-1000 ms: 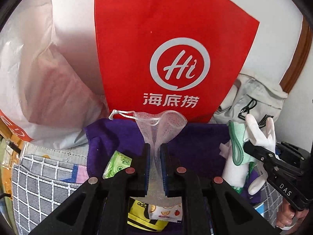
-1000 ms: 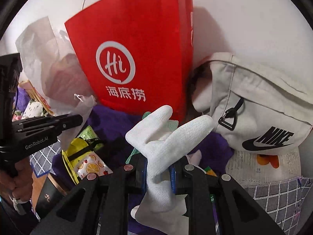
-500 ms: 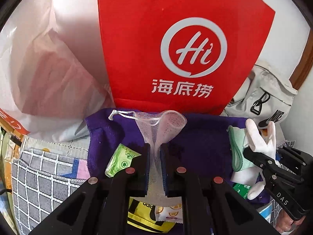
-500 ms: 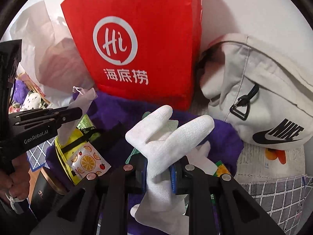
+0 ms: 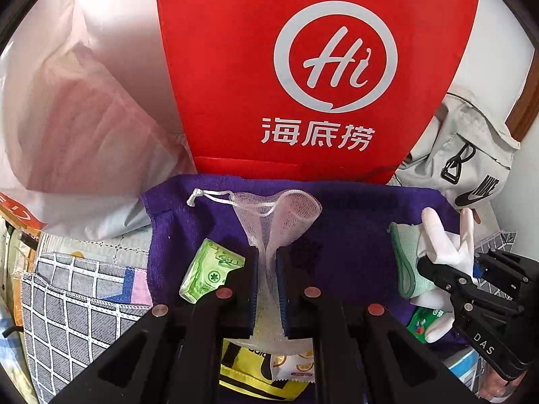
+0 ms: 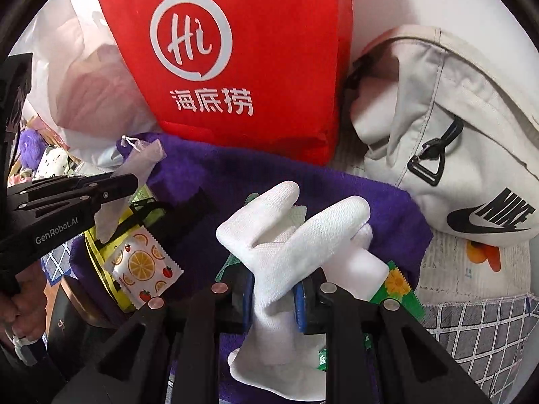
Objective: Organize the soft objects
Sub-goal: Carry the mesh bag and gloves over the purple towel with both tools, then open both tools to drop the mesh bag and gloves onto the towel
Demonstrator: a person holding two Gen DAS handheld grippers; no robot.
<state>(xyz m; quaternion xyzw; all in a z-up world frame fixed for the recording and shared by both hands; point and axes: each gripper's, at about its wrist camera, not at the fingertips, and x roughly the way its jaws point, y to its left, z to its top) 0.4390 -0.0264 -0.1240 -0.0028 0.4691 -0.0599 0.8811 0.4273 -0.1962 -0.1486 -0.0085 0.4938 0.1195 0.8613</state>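
My left gripper [image 5: 267,262] is shut on a white mesh drawstring pouch [image 5: 283,215], held above a purple towel [image 5: 353,235]. The pouch also shows at the left of the right wrist view [image 6: 141,161]. My right gripper [image 6: 274,289] is shut on a white knit glove [image 6: 289,235], its fingers sticking up over the same towel [image 6: 235,181]. The right gripper and glove also show at the right of the left wrist view [image 5: 444,245], with a pale green cloth [image 5: 404,259] beside them.
A red paper bag [image 5: 320,67] stands behind the towel, a white plastic bag [image 5: 84,118] to its left, a grey Nike bag [image 6: 454,134] to its right. A green packet [image 5: 209,269], a fruit-print sachet [image 6: 141,269] and a grey checked cloth [image 5: 74,303] lie around.
Both grippers moved forward and lower toward the purple towel and red bag, which now look larger. Each still holds its item.
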